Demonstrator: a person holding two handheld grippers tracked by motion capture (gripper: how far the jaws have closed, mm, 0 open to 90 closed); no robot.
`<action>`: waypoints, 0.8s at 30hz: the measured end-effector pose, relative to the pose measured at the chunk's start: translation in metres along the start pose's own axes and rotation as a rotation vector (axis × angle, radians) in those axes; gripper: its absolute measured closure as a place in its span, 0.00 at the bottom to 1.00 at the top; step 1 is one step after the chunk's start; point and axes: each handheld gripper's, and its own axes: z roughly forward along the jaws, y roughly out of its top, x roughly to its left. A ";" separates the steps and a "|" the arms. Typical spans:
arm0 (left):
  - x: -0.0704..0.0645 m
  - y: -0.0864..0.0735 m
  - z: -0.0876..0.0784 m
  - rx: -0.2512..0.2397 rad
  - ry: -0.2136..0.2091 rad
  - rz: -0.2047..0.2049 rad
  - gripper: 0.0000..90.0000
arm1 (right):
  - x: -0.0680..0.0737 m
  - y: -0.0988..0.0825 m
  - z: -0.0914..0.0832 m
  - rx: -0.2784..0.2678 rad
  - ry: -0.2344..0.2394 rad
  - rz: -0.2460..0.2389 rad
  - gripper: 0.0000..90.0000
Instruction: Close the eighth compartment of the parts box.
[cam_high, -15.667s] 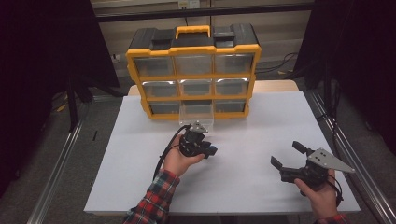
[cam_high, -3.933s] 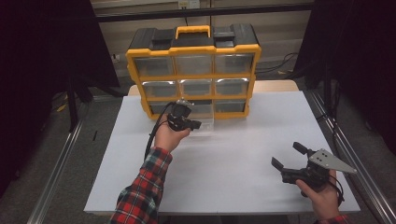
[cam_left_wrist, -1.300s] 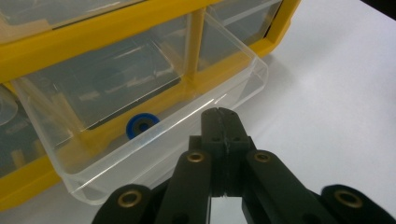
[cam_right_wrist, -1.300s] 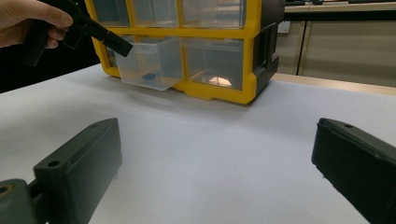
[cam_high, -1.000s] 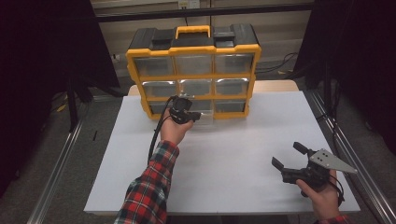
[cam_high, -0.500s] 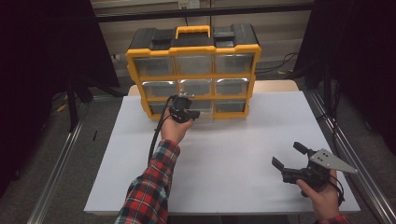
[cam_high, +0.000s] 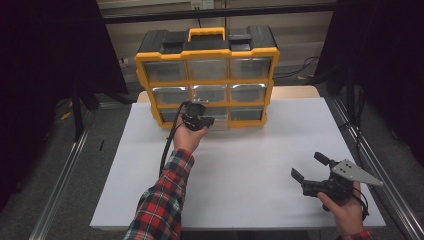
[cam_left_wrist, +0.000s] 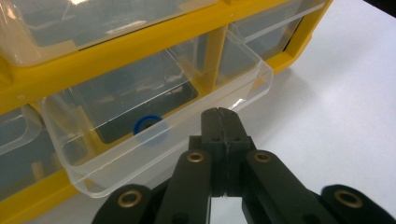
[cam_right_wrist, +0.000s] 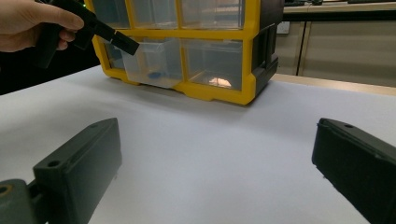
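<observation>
White tabletop (cam_high: 240, 165), dark room behind. Left gripper (cam_left_wrist: 222, 122) has its jaws pressed fully together, holding nothing, right at the front lip of the clear drawer (cam_left_wrist: 163, 126), which sticks partway out of the yellow organizer (cam_high: 207, 75). A skewed push could jam it. Blue ring (cam_left_wrist: 149, 128) inside. Right gripper (cam_high: 312, 175) idles, jaws wide, empty.

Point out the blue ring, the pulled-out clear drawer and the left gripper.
blue ring (cam_left_wrist: 150, 131), left gripper view, its band.
clear drawer (cam_left_wrist: 196, 122), left gripper view, front wall.
left gripper (cam_left_wrist: 223, 122), left gripper view, shut jaw tips.
</observation>
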 end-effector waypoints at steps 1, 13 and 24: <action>0.000 0.000 0.000 0.002 0.002 0.004 1.00 | 0.000 0.000 0.000 0.000 0.000 0.000 0.01; 0.001 0.002 0.001 0.014 0.012 0.007 1.00 | 0.000 0.000 0.000 -0.004 -0.001 0.001 0.01; 0.003 0.004 0.002 0.012 0.024 0.003 1.00 | 0.000 0.000 0.000 0.000 0.000 -0.001 0.01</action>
